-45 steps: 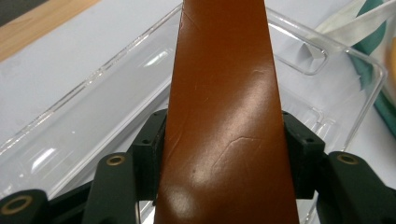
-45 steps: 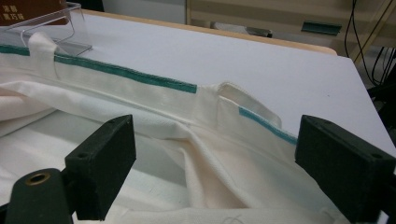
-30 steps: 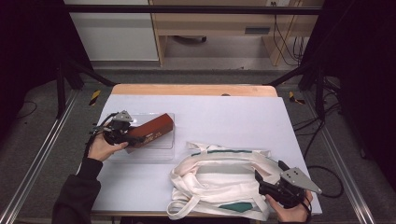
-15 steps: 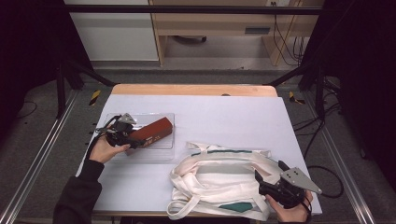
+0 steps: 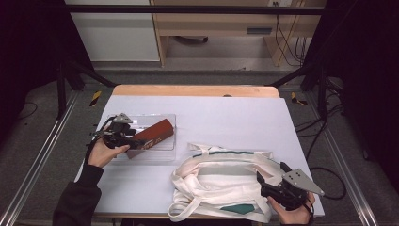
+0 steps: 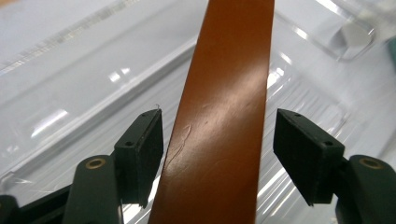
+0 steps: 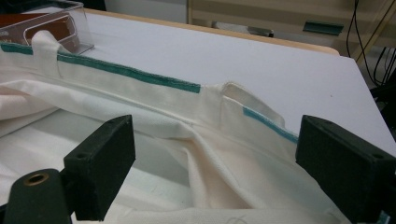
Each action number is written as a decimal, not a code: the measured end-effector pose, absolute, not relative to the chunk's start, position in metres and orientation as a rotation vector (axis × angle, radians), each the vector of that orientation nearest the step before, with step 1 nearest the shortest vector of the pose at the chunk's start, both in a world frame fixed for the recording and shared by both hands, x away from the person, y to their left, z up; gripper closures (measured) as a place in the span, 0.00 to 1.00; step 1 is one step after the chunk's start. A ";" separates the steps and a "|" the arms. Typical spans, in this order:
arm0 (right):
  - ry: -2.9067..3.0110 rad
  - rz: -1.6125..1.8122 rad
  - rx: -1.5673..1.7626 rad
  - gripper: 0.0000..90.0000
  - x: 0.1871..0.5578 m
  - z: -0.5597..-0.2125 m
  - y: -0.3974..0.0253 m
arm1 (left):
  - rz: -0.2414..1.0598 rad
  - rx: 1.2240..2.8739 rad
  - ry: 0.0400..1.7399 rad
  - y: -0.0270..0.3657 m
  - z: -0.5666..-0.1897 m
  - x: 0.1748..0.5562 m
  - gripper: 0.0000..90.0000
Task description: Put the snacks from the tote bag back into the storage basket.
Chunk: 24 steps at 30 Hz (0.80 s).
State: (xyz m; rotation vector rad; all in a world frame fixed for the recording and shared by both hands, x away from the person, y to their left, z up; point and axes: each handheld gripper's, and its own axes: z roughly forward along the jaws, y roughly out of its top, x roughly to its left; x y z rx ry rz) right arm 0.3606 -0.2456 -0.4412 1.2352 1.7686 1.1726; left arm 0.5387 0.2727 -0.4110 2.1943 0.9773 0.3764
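Left gripper (image 5: pixel 134 141) spread around brown box (image 5: pixel 153 134), jaws straddling, not clamped, as I read it. Box in clear tray (image 5: pixel 164 153), long axis pointing away from gripper, toward table's far right. Left gripper view: gaps both sides. Right gripper (image 5: pixel 270 176) agape over cream tote bag (image 5: pixel 221 181).

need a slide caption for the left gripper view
Open left gripper straddling a brown box that lies in a clear plastic tray, jaws not yet closed on it.

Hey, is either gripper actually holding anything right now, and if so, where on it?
Nothing is held. The left gripper stands open astride the near end of the brown box; the right gripper is open over the cloth bag.
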 end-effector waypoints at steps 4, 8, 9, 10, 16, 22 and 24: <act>1.772 1.173 1.232 0.14 0.361 -0.442 -0.245 | 0.451 2.094 0.992 0.274 -0.406 0.522 0.47; 1.773 1.175 1.231 0.14 0.361 -0.441 -0.245 | 0.484 2.020 1.001 0.273 -0.406 0.508 0.62; 1.775 1.177 1.234 0.14 0.361 -0.441 -0.244 | 0.504 2.016 1.008 0.273 -0.406 0.506 0.64; 1.775 1.179 1.228 0.14 0.362 -0.440 -0.244 | 0.509 1.999 1.016 0.273 -0.406 0.504 0.67; 1.777 1.201 1.204 0.15 0.365 -0.432 -0.239 | 0.490 1.957 1.041 0.271 -0.411 0.495 0.89; 1.781 1.209 1.188 0.15 0.368 -0.426 -0.234 | 0.494 1.994 1.039 0.265 -0.415 0.494 1.00; 1.780 1.215 1.182 0.15 0.370 -0.422 -0.231 | 0.485 2.014 1.038 0.261 -0.417 0.494 1.00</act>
